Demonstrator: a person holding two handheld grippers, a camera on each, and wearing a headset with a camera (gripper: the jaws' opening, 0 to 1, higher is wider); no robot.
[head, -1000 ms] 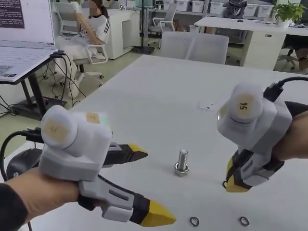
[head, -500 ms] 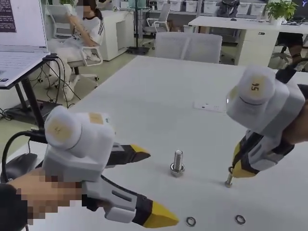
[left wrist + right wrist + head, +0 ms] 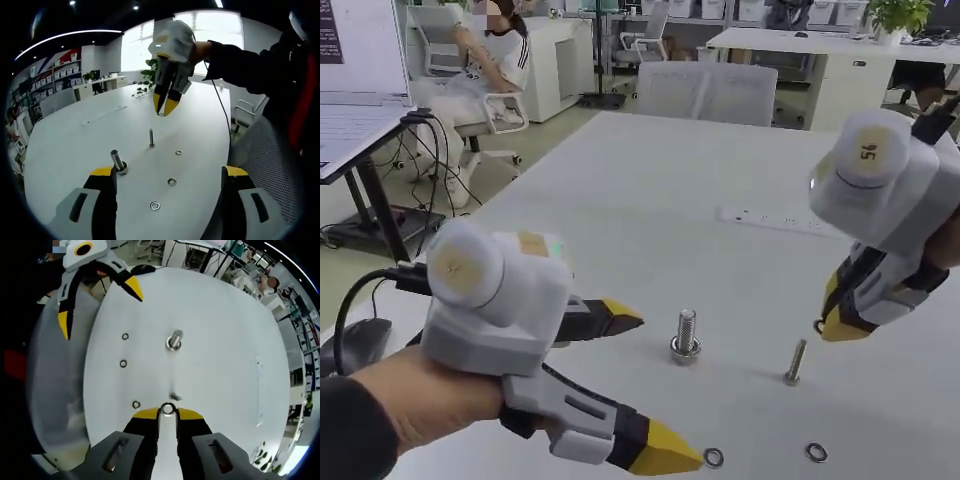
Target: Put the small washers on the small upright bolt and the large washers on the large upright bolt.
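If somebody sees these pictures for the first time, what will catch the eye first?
The right tongs hang in the air at the right, pinching a small washer close to the small upright bolt. At the near left, the left tongs gape wide open beside the large upright bolt. Loose washers lie on the white table in front of the bolts.
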